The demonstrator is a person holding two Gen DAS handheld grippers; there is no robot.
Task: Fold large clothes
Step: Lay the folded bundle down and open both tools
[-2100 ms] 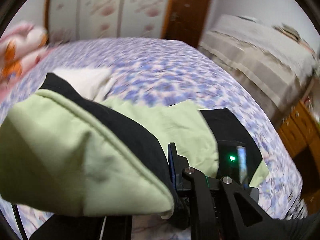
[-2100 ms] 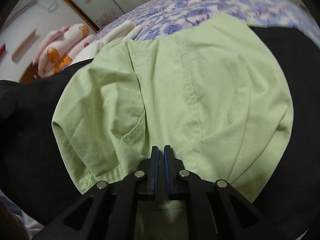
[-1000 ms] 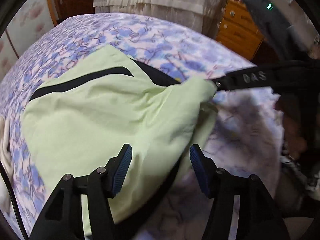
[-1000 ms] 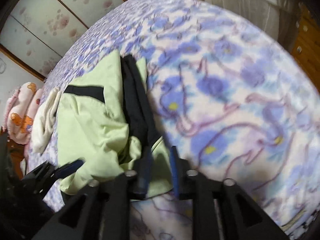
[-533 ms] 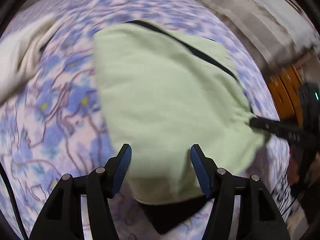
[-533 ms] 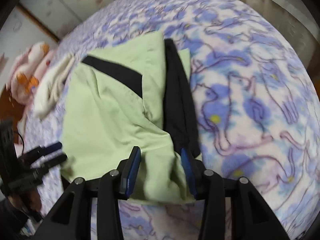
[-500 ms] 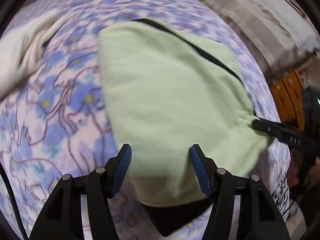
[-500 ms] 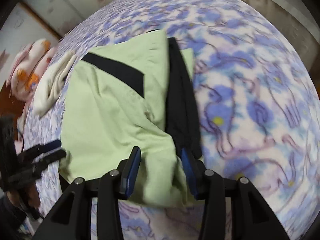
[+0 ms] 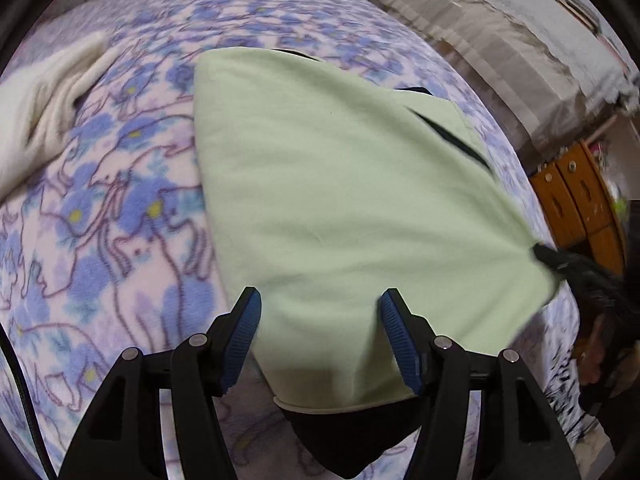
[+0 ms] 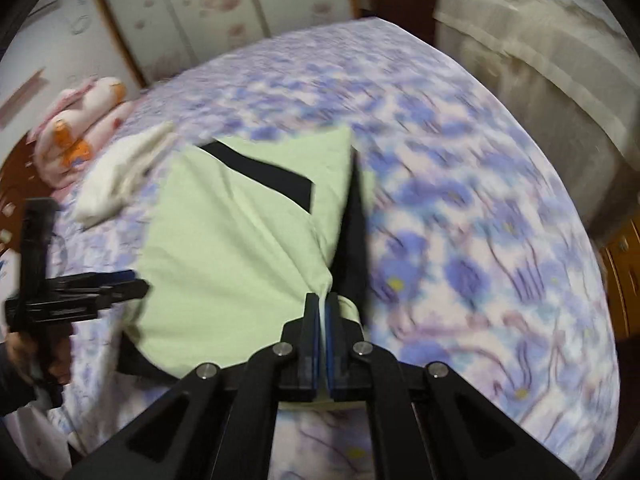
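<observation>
Bed cover (image 9: 120, 208): fleece, pale pink ground printed with blue and purple animal outlines and yellow dots; fills most of both views.

Second bed (image 10: 552, 64): beyond the first, draped in beige and grey cloth with a scalloped hem.

Garment (image 9: 340, 200): large, light green smooth woven cloth with black panels and a black underlayer showing at its near edge; lies folded into a rough rectangle on the bed cover, near its front edge.

White cloth (image 9: 44, 96): soft, ribbed-looking, folded, lying on the cover well apart from the garment, to its left.

Plush toy (image 10: 80, 132): pink, white and orange, at the head of the bed.

Wooden drawers (image 9: 576, 200): orange-brown, beside the bed.

Left gripper (image 9: 320, 340): black frame, blue ridged pads; jaws stand moderately wide over the garment's near edge, green cloth lying between them, pads not pressing it.

Right gripper (image 10: 322, 312): same build; jaws fully together, pinching the garment's green corner, which puckers into the pads.
</observation>
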